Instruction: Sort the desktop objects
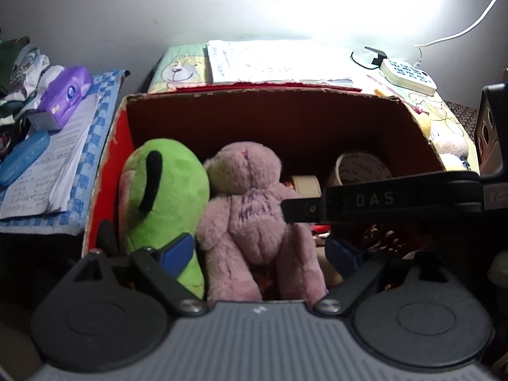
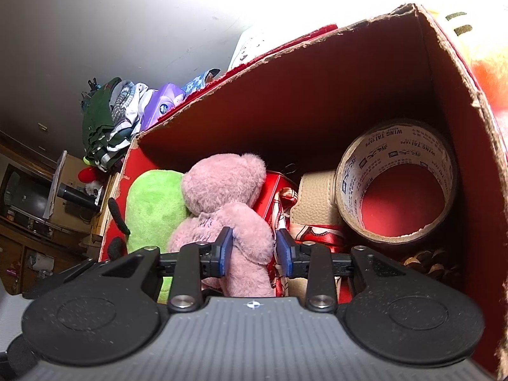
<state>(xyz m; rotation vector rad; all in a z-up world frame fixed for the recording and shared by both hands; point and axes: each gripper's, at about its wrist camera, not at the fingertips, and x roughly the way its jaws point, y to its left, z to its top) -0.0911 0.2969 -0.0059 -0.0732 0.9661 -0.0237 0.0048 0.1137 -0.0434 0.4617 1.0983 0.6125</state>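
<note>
Pink bear (image 2: 222, 209) | right gripper (image 2: 254, 250) fingers lightly pinching its body | left gripper (image 1: 260, 254) spread | risk: plush slips, snags green toy (image 2: 152, 206)

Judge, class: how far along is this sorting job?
Already in the red box: green plush, tape roll. In hand: the right gripper closing on the pink teddy; the left gripper is open. Left: tissue pack and blue case lie outside.
</note>
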